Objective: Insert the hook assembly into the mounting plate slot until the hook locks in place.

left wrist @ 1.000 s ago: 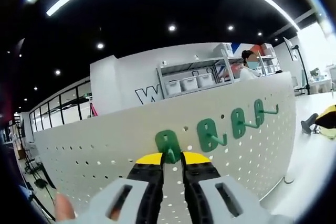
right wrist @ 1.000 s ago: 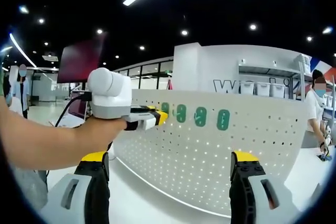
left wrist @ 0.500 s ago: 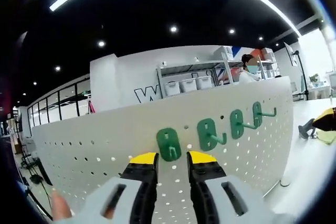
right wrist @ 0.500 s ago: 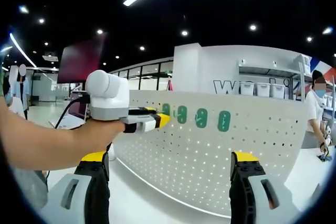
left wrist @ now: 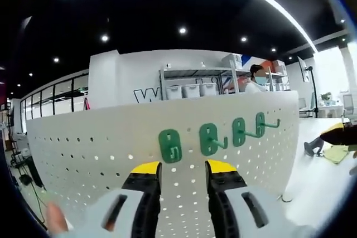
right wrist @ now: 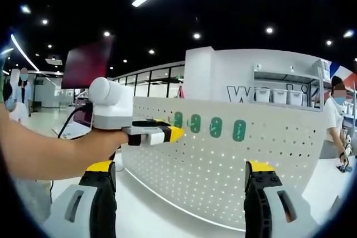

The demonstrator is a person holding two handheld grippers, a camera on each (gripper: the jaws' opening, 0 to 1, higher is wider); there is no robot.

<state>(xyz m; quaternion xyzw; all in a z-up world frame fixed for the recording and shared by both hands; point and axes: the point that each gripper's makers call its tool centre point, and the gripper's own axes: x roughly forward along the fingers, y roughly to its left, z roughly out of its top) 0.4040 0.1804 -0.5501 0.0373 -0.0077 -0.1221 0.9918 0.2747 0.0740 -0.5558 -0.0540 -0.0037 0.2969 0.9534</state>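
Closest in the left gripper view, the left gripper (left wrist: 181,172) points at the white pegboard (left wrist: 83,143) with its yellow-tipped jaws spread apart and nothing between them, a short way off the board. Just beyond the tips, near the pegboard's top edge, a green hook (left wrist: 170,145) sits mounted on the board, the leftmost of a row of four. The other three green hooks (left wrist: 234,133) run on toward the board's right edge, their prongs sticking out. In the right gripper view, the right gripper (right wrist: 181,174) has its jaws spread wide and empty, well back from the pegboard (right wrist: 223,165). The person's hand (right wrist: 103,140) holds the left gripper (right wrist: 167,134) out toward the row of hooks (right wrist: 215,127). Behind the board stand shelves with bins (left wrist: 192,89).
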